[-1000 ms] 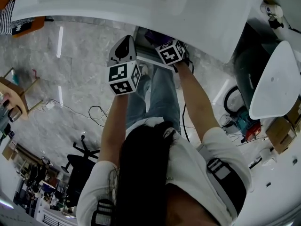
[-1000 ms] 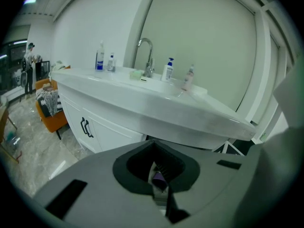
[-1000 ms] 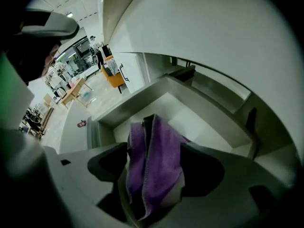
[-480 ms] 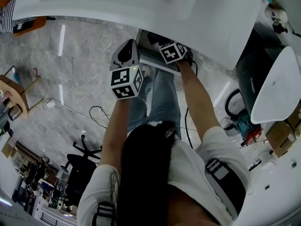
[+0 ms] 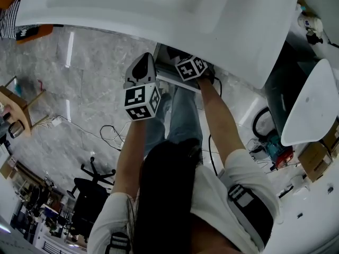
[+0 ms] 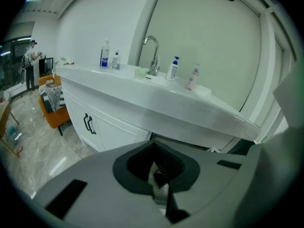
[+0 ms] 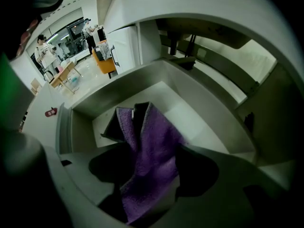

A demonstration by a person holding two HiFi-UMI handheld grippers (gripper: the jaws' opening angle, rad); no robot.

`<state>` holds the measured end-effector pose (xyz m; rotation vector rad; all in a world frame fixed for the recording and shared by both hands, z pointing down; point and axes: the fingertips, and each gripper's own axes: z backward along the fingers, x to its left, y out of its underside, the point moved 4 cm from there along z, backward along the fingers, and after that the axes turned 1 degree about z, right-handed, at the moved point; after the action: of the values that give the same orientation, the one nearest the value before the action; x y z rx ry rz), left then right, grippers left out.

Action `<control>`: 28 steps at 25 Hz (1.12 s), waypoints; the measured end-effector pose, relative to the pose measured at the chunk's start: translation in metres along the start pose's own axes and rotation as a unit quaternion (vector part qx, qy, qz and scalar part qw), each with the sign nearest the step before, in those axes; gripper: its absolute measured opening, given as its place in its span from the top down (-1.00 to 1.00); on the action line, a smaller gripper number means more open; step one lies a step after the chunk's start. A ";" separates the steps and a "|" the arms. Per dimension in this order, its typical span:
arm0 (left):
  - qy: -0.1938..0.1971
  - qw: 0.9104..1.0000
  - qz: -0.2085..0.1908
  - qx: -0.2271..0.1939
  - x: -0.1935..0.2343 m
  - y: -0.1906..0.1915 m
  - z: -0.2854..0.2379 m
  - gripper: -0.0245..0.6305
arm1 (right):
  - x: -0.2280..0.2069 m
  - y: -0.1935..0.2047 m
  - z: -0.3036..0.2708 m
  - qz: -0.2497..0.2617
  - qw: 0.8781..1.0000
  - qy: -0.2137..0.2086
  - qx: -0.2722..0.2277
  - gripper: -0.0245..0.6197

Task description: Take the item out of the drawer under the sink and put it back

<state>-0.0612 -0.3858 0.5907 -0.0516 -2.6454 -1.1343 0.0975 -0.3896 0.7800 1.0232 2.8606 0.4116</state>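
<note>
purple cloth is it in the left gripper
No, the purple cloth is clamped in the right gripper, above the open drawer.

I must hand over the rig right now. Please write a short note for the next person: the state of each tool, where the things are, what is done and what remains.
Left tool: shut, empty, held outside in front of the sink counter.
Right tool: shut on the purple cloth, which hangs over the open drawer under the counter.
Done: drawer open, cloth gripped.
Left: I cannot tell whether the cloth has already been taken out. If not, lift it clear of the drawer; then lay it back inside and release it.
</note>
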 end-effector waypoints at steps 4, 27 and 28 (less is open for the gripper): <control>-0.004 1.000 -0.002 0.003 0.002 0.002 0.000 0.92 | -0.003 -0.003 0.000 -0.017 1.000 0.000 -0.002 0.11; 0.011 1.000 0.028 0.006 -0.013 0.008 0.014 0.92 | -0.003 -0.012 0.048 -0.088 0.993 -0.030 -0.076 0.61; 0.012 0.999 0.030 0.005 -0.014 0.007 0.015 0.92 | -0.004 -0.011 0.054 -0.096 0.992 -0.032 -0.078 0.61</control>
<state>-0.0505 -0.3689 0.5820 -0.1128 -2.6106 -1.0953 0.1031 -0.3882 0.7255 0.7148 2.7834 0.5643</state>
